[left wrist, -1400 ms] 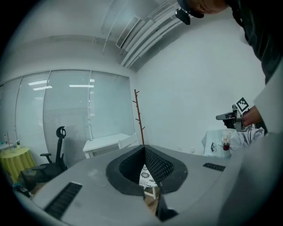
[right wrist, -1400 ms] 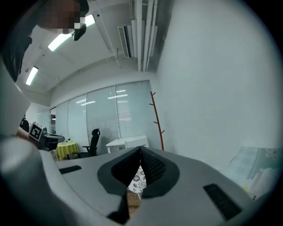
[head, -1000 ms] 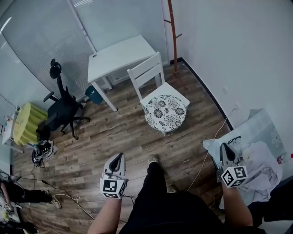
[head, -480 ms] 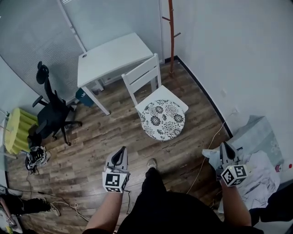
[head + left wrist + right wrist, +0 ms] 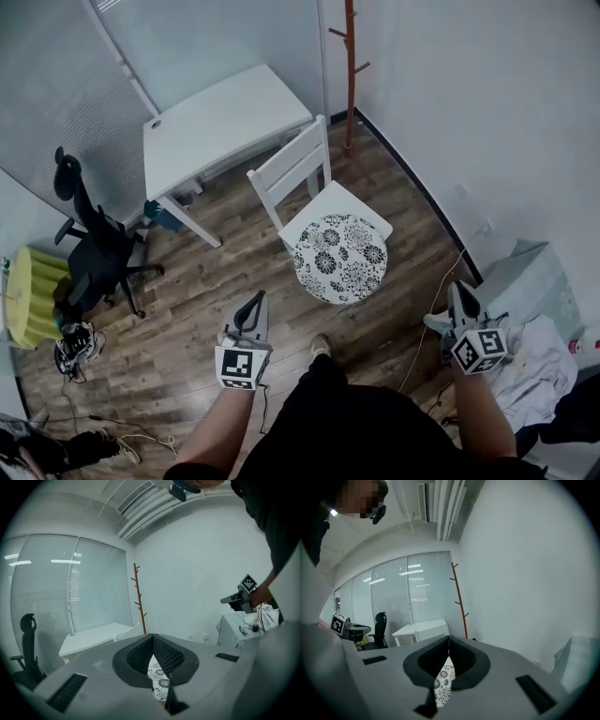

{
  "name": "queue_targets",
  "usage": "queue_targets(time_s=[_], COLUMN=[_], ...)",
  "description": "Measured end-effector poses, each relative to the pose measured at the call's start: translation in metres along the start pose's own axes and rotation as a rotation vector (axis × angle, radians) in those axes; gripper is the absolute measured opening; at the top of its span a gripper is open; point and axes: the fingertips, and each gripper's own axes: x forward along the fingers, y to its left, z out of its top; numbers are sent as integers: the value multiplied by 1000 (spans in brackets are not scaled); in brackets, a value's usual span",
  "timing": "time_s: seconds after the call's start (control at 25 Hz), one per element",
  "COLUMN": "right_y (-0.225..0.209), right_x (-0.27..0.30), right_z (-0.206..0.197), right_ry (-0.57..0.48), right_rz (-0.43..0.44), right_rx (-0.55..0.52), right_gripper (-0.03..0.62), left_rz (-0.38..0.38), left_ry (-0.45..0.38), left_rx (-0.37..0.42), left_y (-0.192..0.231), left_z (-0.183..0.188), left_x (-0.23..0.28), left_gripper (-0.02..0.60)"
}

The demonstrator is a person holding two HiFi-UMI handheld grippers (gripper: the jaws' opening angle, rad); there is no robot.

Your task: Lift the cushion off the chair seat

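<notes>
We hold the left gripper [image 5: 253,305] and the right gripper [image 5: 459,292] low and well apart, both short of the white chair [image 5: 291,169]. Its round flowered cushion [image 5: 339,258] lies on the seat. Behind the chair stand a white table [image 5: 220,122] and a wooden coat stand [image 5: 349,56].

The cushion [image 5: 340,258] is showing matt cloth, white with a black flower print. The chair [image 5: 292,169] under it is looking like smooth white-painted wood. The floor [image 5: 234,272] is showing grainy brown wood planks. The left gripper [image 5: 252,302] and the right gripper [image 5: 459,291] are showing matt grey plastic shells, with the inner pads [image 5: 165,656] looking dark and finely textured.
</notes>
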Motion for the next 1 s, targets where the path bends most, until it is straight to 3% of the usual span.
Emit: queue_targets(time_s=[0.2,0.6,0.76,1.0], right_y=[18,7,-4,-26], right_x=[40,74,104,175], right_z=[19,37,40,51], right_ry=[-10,18,21,33], right_rz=[-16,-55,0,91], right_rx=[-25,-73,-67,-57], right_gripper=[9,9,9,9], left_rz=[-16,-35,-24,82], left_ry=[2,-62,-34,2], left_rx=[-29,-44,-53,-76], left_y=[42,70,67,79], left_z=[-13,-7,-9,-1], left_x=[34,97,123,143], left_gripper=[5,5,5,5])
